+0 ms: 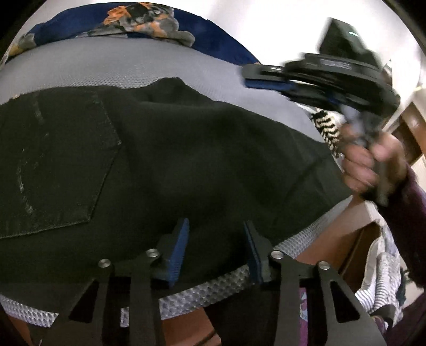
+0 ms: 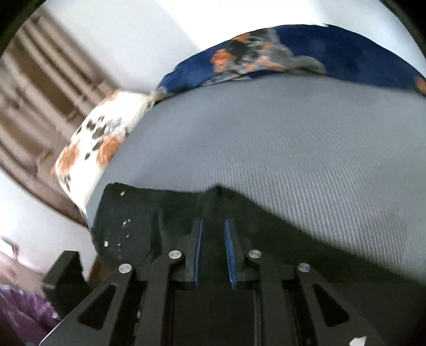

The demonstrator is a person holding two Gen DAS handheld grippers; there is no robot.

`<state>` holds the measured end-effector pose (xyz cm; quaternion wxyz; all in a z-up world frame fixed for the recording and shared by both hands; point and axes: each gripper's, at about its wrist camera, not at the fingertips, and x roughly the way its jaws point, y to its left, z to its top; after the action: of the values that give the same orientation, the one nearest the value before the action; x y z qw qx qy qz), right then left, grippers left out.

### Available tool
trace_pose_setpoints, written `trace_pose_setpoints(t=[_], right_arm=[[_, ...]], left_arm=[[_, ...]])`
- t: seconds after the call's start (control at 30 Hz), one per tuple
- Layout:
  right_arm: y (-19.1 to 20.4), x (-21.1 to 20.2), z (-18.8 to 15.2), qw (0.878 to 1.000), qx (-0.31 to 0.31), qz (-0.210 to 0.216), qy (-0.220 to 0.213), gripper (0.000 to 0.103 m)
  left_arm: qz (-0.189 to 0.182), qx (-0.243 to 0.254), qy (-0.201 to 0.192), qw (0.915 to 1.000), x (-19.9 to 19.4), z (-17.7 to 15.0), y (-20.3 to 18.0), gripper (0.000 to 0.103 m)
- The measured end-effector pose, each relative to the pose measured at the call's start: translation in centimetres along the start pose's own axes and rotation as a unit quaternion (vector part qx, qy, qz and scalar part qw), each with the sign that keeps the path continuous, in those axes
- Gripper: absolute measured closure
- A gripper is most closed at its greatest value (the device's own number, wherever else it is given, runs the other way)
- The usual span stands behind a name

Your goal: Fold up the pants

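words: none can be read | numbers: none | labels or brands: none can be made out | signs: none | note: a pale strip on the right gripper point(image 1: 335, 64) in the left wrist view might have print, but it is too blurry to read

My left wrist view: looks forward and down along my left claw point(image 1: 214, 250), close over black pants point(image 1: 165, 159) on grey mattress point(image 1: 133, 64), facing far blue floral bedding point(image 1: 138, 18); my right claw point(image 1: 269, 77) crosses upper right. My right wrist view: along right claw point(image 2: 214, 251), tilted down, close above pants edge point(image 2: 149, 213). Both views share pants, mattress point(image 2: 293, 138), floral bedding point(image 2: 266, 58), white wall.
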<state>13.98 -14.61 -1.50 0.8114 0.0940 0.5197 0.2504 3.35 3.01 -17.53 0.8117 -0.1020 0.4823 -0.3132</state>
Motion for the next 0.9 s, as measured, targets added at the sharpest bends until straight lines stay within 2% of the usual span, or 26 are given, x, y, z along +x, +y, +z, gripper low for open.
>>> trace_pose_setpoints(t=[0.1, 0.13, 0.17, 0.2, 0.23, 0.3, 0.37, 0.4, 0.47, 0.57, 0.67, 0.73, 0.9], right_arm=[[-0.5, 2.5, 2.3, 0.999, -0.048, -0.005, 0.022, 0.083], [-0.6, 3.4, 2.8, 0.997, -0.064, 0.011, 0.039, 0.078], [-0.6, 3.8, 3.0, 0.996, -0.073, 0.014, 0.049, 0.074], [-0.6, 4.4, 3.4, 0.994, -0.085, 0.019, 0.06, 0.066], [-0.7, 5.0, 3.6, 0.992, -0.095, 0.037, 0.077, 0.062], [-0.9, 5.7, 3.7, 0.987, -0.106, 0.062, 0.1, 0.062], [-0.9, 6.7, 3.8, 0.984, -0.123, 0.051, 0.122, 0.06], [-0.9, 7.1, 3.8, 0.981, -0.124, 0.058, 0.134, 0.06], [-0.7, 8.0, 3.7, 0.974, -0.126, 0.09, 0.165, 0.06], [0.1, 9.2, 3.3, 0.965, -0.154, 0.089, 0.195, 0.06], [0.3, 9.5, 3.6, 0.962, -0.162, 0.101, 0.193, 0.073], [0.4, 9.6, 4.0, 0.963, -0.17, 0.094, 0.185, 0.088], [0.6, 9.3, 3.9, 0.972, -0.172, 0.073, 0.145, 0.092]], left_arm=[[-0.015, -0.03, -0.002, 0.9994, -0.2, 0.1, 1.4, 0.075], [-0.017, -0.039, 0.0, 0.9991, -0.2, 0.1, 1.7, 0.079], [-0.02, -0.044, 0.001, 0.9988, -0.3, 0.2, 2.0, 0.08], [-0.024, -0.047, 0.002, 0.9986, -0.3, 0.1, 2.2, 0.081], [-0.025, -0.049, 0.002, 0.9985, -0.4, 0.1, 2.3, 0.081], [-0.022, -0.047, 0.003, 0.9987, -0.4, 0.0, 1.9, 0.081], [-0.023, -0.048, 0.004, 0.9986, 0.0, 0.3, 2.1, 0.081], [-0.025, -0.052, 0.004, 0.9983, 0.0, 0.3, 2.2, 0.081], [-0.027, -0.055, 0.005, 0.9981, -0.4, 0.4, 2.6, 0.08], [-0.025, -0.055, 0.005, 0.9982, -0.2, 0.5, 2.7, 0.08], [-0.019, -0.049, 0.003, 0.9986, -0.2, 0.4, 2.6, 0.08], [-0.018, -0.051, 0.001, 0.9985, -0.2, 0.4, 2.5, 0.08], [-0.013, -0.05, -0.001, 0.9987, 0.1, -0.1, 1.8, 0.08]])
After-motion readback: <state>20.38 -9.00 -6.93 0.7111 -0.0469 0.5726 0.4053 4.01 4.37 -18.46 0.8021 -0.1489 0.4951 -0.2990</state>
